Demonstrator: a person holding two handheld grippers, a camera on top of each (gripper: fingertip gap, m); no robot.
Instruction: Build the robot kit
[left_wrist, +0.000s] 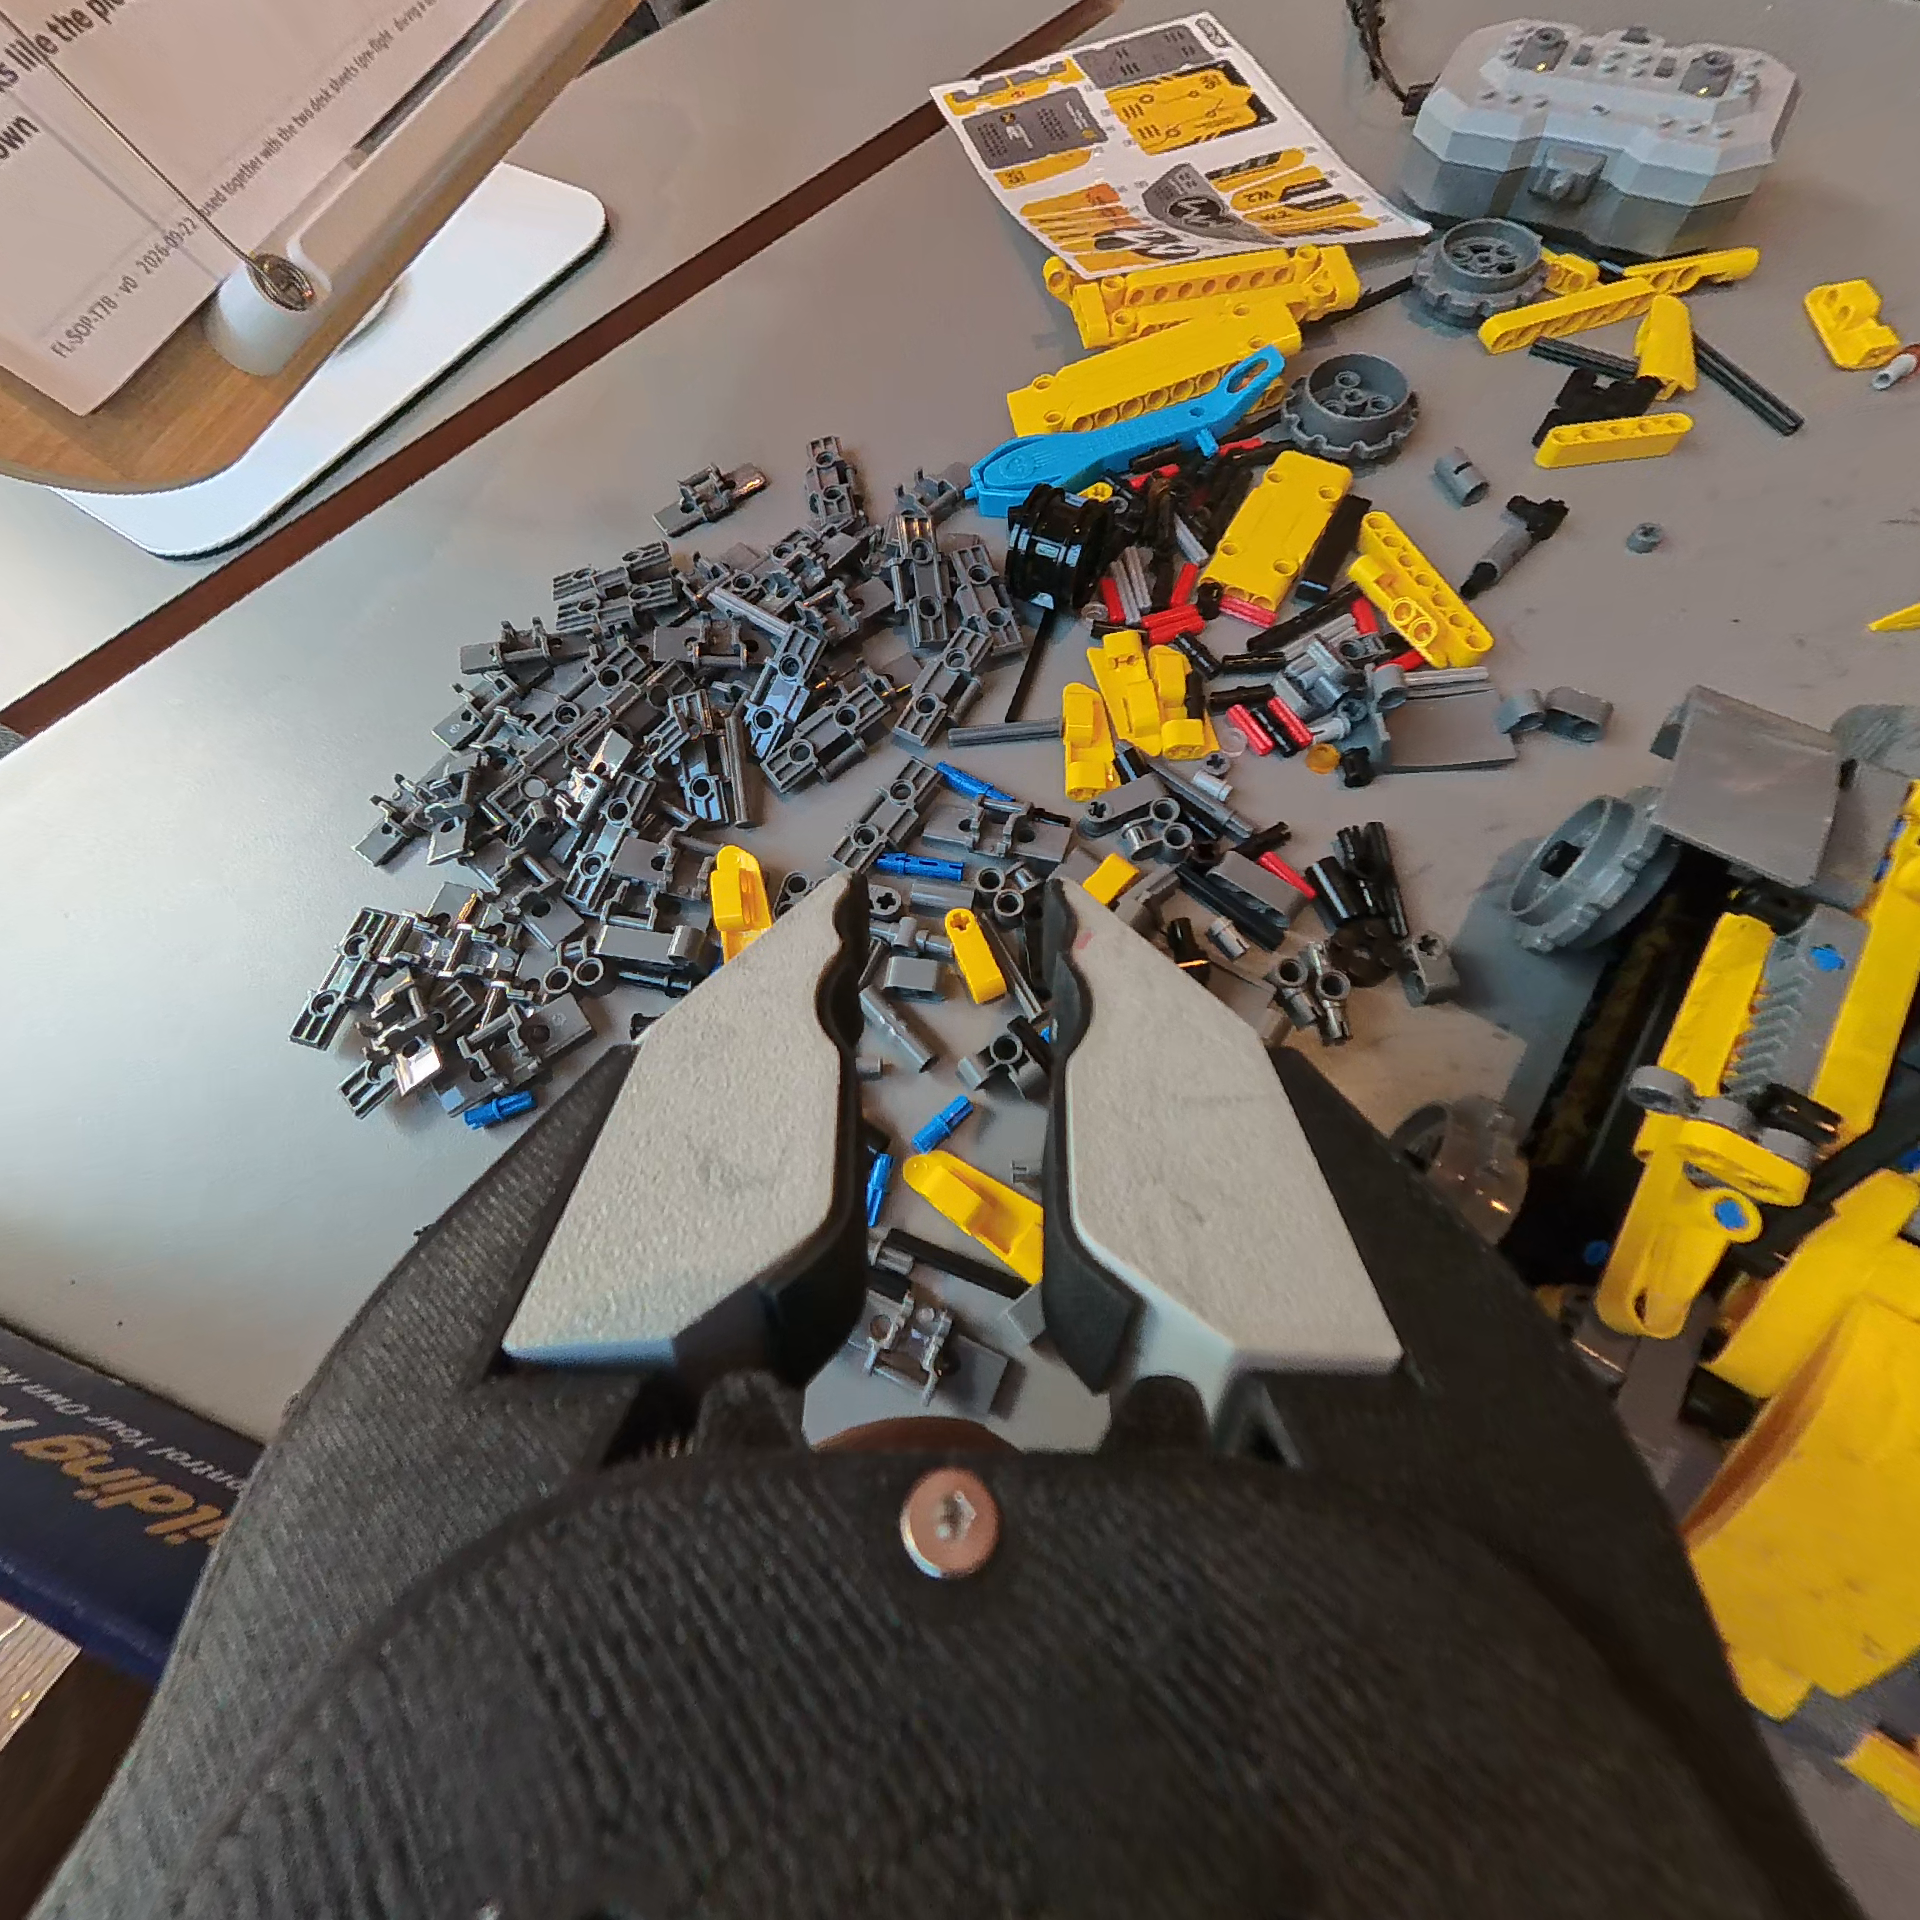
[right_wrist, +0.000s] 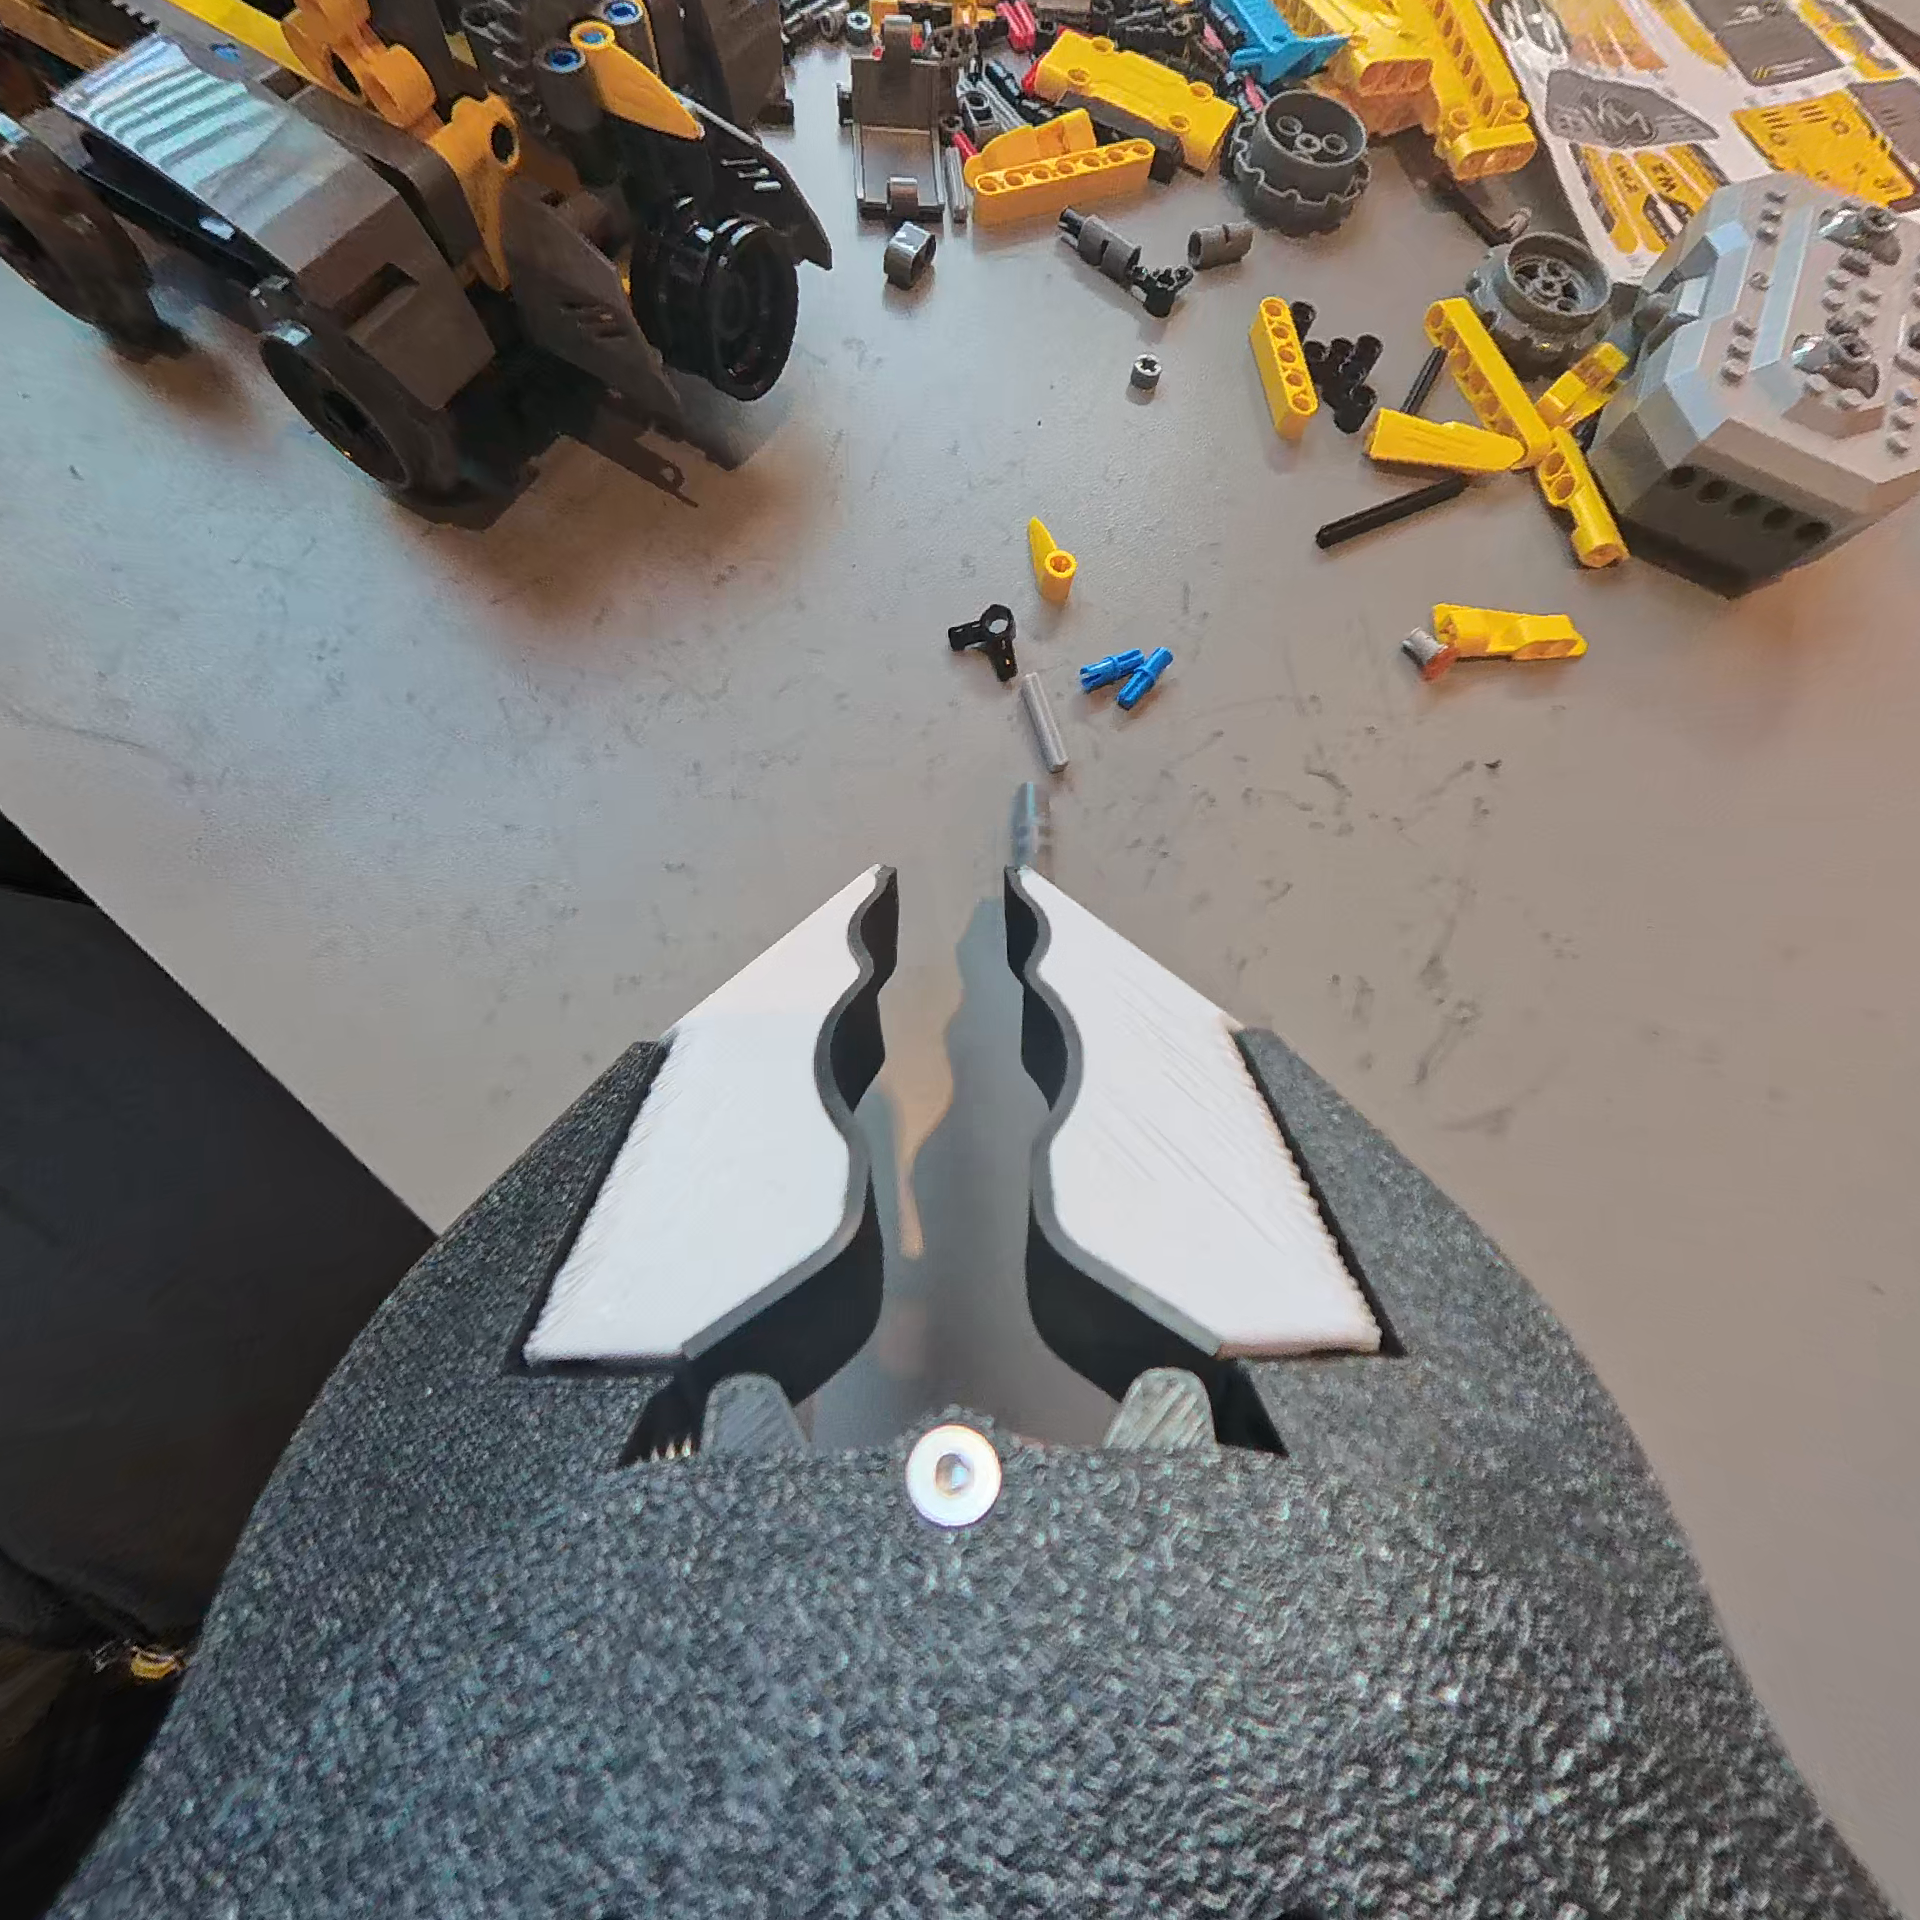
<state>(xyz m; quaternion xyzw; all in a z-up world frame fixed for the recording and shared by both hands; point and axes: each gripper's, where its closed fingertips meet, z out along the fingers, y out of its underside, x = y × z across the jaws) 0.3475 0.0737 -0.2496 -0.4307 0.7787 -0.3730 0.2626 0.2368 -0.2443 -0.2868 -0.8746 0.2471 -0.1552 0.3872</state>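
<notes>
My left gripper (left_wrist: 951, 902) is open and empty, low over loose building-toy parts on a grey table (left_wrist: 208, 987). Between its fingertips lie a small yellow connector (left_wrist: 975, 954) and small grey pieces. A yellow panel piece (left_wrist: 982, 1195) lies between the fingers, farther back. A pile of dark grey track links (left_wrist: 644, 748) lies just left of it. My right gripper (right_wrist: 948, 883) is open and empty above bare table. A small blurred grey pin (right_wrist: 1024, 816) is just beyond its right fingertip. Past it lie a grey axle (right_wrist: 1044, 722), two blue pins (right_wrist: 1127, 670) and a black connector (right_wrist: 987, 634).
A partly built yellow and dark grey vehicle stands at the right in the left wrist view (left_wrist: 1714, 1091) and at the top left in the right wrist view (right_wrist: 416, 239). A grey battery box (right_wrist: 1766, 384), a sticker sheet (left_wrist: 1164, 145), a blue tool (left_wrist: 1122, 436) and a monitor stand (left_wrist: 416, 312) lie farther off. The grippers' ends are close to 35 centimetres from one another.
</notes>
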